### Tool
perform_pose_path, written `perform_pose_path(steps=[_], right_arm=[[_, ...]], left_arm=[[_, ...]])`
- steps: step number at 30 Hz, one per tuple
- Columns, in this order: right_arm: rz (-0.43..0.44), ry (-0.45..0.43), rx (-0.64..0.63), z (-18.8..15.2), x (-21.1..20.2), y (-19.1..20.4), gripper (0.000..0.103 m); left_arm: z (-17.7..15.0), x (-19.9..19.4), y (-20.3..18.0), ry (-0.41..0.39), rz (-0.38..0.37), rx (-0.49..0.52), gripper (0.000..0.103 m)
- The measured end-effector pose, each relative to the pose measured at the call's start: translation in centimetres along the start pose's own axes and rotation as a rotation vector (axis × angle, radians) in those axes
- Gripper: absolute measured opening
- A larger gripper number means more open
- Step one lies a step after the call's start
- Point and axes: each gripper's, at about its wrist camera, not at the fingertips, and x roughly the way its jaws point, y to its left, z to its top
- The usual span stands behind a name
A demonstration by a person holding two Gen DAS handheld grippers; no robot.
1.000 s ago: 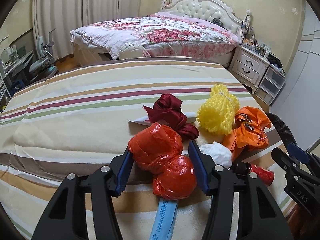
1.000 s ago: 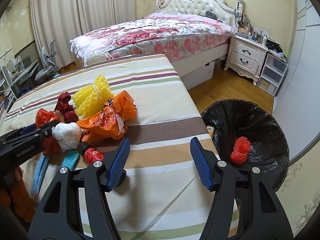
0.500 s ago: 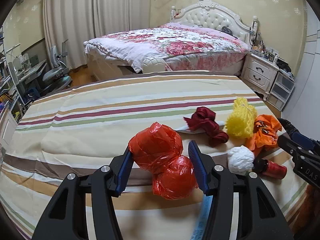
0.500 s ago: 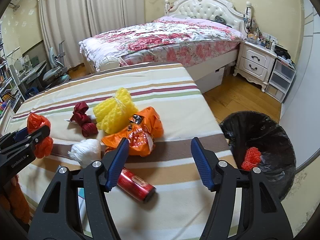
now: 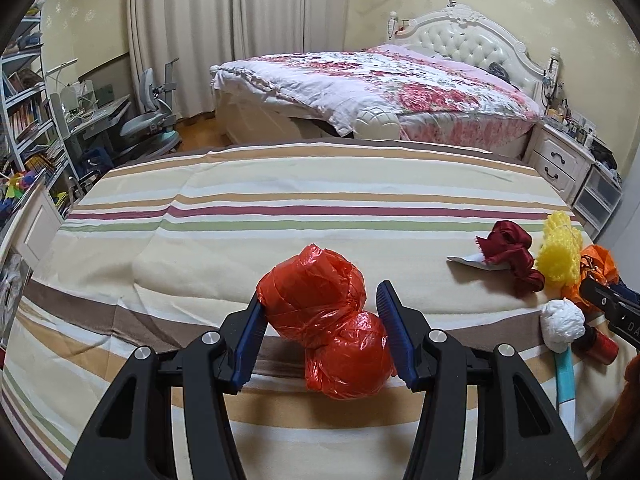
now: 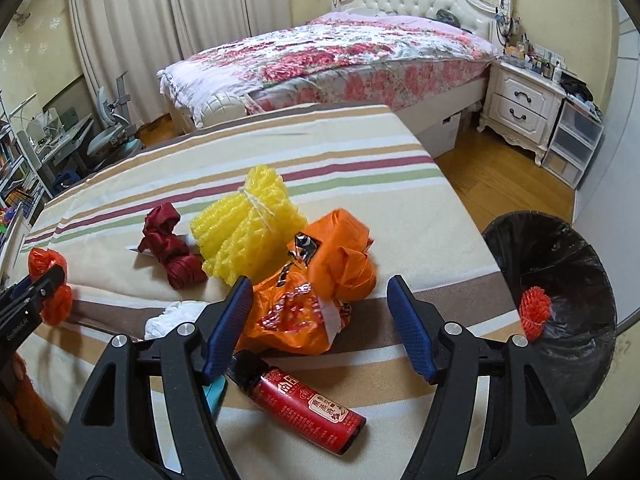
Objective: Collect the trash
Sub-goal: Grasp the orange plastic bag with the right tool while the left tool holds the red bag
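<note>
- Left tool (image 5: 320, 320): stayed clamped on red plastic bag (image 5: 326, 322), carried clear of the pile (ready for binning).
- Right tool (image 6: 320, 322): empty, jaws opening, drawn back over orange bag (image 6: 316, 292); bin (image 6: 560, 300) right of striped bed (image 6: 280, 160).
</note>
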Motion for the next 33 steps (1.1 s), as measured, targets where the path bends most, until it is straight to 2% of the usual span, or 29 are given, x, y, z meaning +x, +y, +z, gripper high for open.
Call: perform_pose_path(steps=[1,3,5,8,14,21,33], right_arm=[[0.004,0.008,0.001,0.0,0.1,0.0,0.067],[0.017,0.011,0.006,-0.1,0.0,0.2,0.059],[0.046,0.024,0.005,-0.1,0.0,0.4,0.043],[0.046,0.014,0.000,-0.2,-0.3,0.7,0.038],[0.027,-0.028,-0.010,-0.1,-1.9,0.8,0.036],[-0.002,-0.084,0.000,-0.3,-4.6,-1.0,0.036],[-0.089,-0.130,0.044,-1.2,-7.9,-6.9,0.037]], left_arm=[[-0.1,0.1,0.2,0.003,0.001,-0.003,0.054],[-0.2,0.1,0.4,0.007,-0.002,-0.004,0.054],[-0.5,0.0,0.3,0.012,-0.010,-0.005,0.054],[-0.6,-0.1,-0.1,0.012,-0.020,-0.004,0.054],[-0.4,-1.0,-0.7,-0.009,-0.042,-0.003,0.054],[-0.1,-2.6,-2.4,-0.031,-0.099,-0.003,0.054],[0.0,-5.1,-10.8,-0.072,-0.242,0.111,0.054]])
